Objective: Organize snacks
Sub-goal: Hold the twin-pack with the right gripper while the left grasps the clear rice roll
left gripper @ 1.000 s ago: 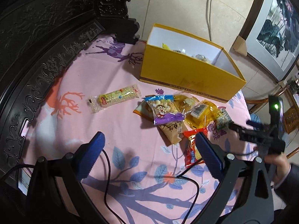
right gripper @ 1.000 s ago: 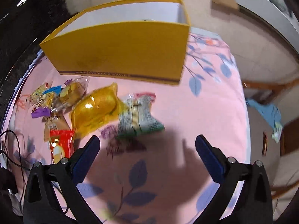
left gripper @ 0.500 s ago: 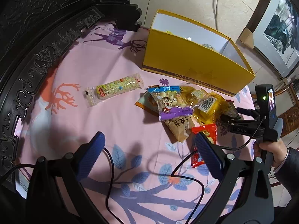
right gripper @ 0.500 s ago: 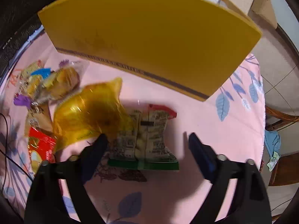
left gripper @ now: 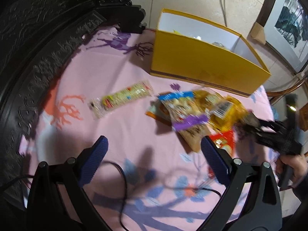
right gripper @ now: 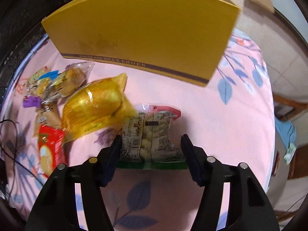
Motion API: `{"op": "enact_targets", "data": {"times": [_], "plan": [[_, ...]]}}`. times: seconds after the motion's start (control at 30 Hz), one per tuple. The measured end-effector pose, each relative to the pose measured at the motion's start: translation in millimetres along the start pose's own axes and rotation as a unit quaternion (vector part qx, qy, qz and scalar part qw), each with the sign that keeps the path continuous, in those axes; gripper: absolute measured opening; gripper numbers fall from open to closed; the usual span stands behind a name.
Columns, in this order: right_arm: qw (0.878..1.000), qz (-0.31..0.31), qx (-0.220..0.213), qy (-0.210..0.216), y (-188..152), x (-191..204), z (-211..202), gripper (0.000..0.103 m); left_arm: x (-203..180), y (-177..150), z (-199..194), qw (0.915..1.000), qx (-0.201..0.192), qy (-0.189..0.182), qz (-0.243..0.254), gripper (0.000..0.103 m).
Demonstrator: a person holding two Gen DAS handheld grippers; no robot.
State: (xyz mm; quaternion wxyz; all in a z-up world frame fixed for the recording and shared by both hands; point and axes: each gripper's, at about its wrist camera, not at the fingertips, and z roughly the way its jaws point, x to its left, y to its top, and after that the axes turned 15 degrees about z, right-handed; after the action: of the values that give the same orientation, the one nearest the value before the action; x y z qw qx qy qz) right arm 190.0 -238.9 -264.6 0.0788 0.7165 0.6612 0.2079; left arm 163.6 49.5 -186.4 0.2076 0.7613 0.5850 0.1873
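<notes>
The right tongs (right gripper: 151, 144) point steeply down over a crinkled clear packet (right gripper: 152, 134) printed with dense black text, with a green strip along its near seam and a red strip at the far end. The packet lies between the two dark ribbed pads, and the jaws are closing on it. The left pad seems to meet the packet's edge, while the right pad shows a sliver of pink beside it, so a firm pinch is not clear.

Just left of it, touching, sits a puffy glossy yellow bag (right gripper: 96, 111), smooth and pillow-shaped. Beyond that a clear wrapper of golden pastries (right gripper: 65, 80) overlaps a packet with blue and purple ends (left gripper: 181, 107), and a flat red packet (right gripper: 50, 146) lies nearest the left edge. A long, narrow transparent bar with pale yellow filling (left gripper: 123, 98) rests apart from the heap.

All lie on a bench under a soft pink cloth (right gripper: 221, 115) patterned with blue leaves, purple branches and an orange deer. Behind the snacks stands a rigid yellow cardboard box (right gripper: 146, 30), open-topped with a white inside and a brown printed band along its base; some wrapped items show within it.

The left tongs (left gripper: 154, 161) hover spread wide, with nothing between their blue ridged pads (left gripper: 94, 161). Thin black cables (left gripper: 123, 177) trail across the cloth. Dark carved wood (left gripper: 38, 48) curves round the bench's left side.
</notes>
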Motion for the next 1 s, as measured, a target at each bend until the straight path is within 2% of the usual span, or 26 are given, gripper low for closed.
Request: {"op": "enact_targets", "data": {"times": [0.1,0.27,0.37,0.5,0.57,0.67,0.73,0.77,0.87,0.97,1.0], "plan": [[0.999,0.025,0.013,0.021,-15.1,-5.3,-12.8,0.063,15.6,13.5,15.9,0.9995,-0.004,0.030,0.014,0.099],[0.995,0.073,0.035,0.062,-31.2,-11.5,-27.6,0.063,35.5,35.4,45.5,0.9984,0.003,0.042,0.037,0.099],[0.991,0.098,0.036,0.083,-42.5,-7.4,-40.1,0.063,38.6,46.6,66.6,0.9962,0.014,0.042,0.075,0.099],[0.987,0.115,0.035,0.106,-47.1,-6.5,-51.3,0.063,39.0,53.5,101.6,0.9879,0.042,0.052,0.140,0.099],[0.987,0.114,0.032,0.110,-46.3,-3.7,-56.6,0.063,44.7,53.3,112.6,0.9870,0.058,0.048,0.142,0.099],[0.987,0.112,0.019,0.117,-41.9,-1.3,-59.3,0.062,53.5,50.1,124.0,0.9893,0.079,0.031,0.119,0.098],[0.990,0.098,0.019,0.100,-41.8,-0.3,-55.4,0.062,54.0,45.8,124.2,0.9899,0.083,0.024,0.112,0.094],[0.991,0.095,0.020,0.094,-42.3,0.4,-52.2,0.062,51.9,42.3,124.0,0.9895,0.085,0.019,0.115,0.088],[0.990,0.098,0.032,0.095,-43.0,-5.9,-44.8,0.062,51.1,34.8,117.8,0.9917,0.078,0.008,0.101,0.077],[0.992,0.080,0.051,0.081,-43.4,-6.3,-34.0,0.062,48.2,30.5,114.9,0.9923,0.078,0.005,0.095,0.071],[0.992,0.081,0.058,0.083,-43.3,-6.1,-32.2,0.062,46.8,29.0,113.5,0.9922,0.077,0.000,0.098,0.066]]}}
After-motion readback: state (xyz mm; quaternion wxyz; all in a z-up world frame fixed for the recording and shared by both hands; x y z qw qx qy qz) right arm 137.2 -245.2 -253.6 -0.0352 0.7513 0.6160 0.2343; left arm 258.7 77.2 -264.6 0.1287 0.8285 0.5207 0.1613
